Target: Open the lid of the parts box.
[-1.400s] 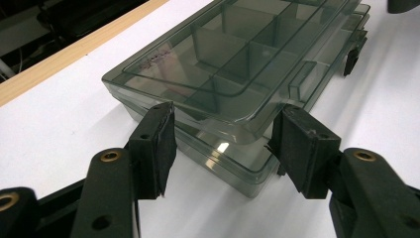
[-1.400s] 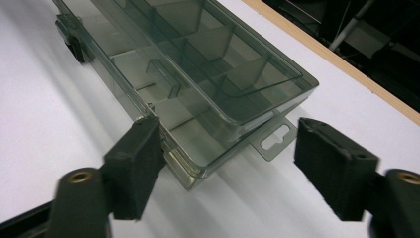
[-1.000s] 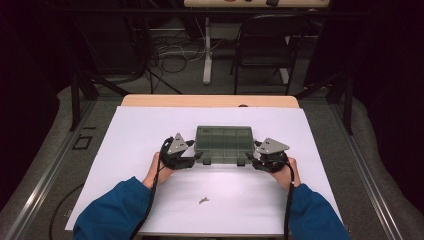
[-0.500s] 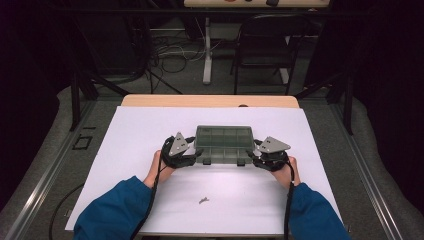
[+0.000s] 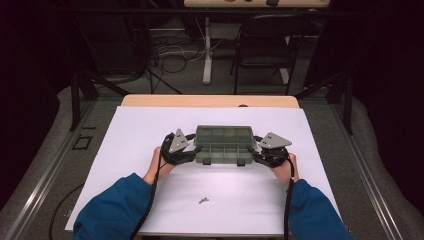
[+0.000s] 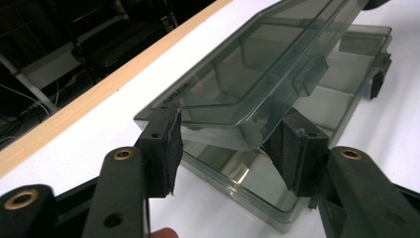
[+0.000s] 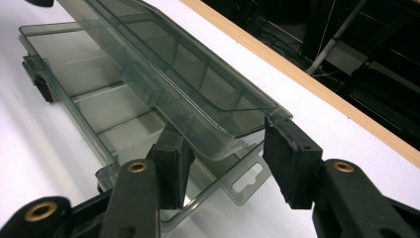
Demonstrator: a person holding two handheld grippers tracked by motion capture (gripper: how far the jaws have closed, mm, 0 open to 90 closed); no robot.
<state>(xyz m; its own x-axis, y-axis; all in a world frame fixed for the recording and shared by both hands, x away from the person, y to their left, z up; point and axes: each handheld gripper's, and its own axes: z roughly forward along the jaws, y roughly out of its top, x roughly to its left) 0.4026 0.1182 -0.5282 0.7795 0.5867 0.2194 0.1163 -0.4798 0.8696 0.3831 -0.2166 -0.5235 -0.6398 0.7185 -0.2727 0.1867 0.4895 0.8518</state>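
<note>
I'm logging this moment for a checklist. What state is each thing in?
Clear grey plastic compartment box: on the white sheet, compartments look empty.
Its hinged clear lid: partly raised, tilted above the base.
Left gripper: fingers either side of one lid end, just been closing.
Right gripper: fingers either side of the other end, just been closing.
Small grey piece: lying loose on the sheet.

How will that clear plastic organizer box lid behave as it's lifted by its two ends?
The lid is thin smooth plastic held only at its end edges, so it may flex and slip. It looks light, likely hinged to the base, and should swing, not lift free.
</note>
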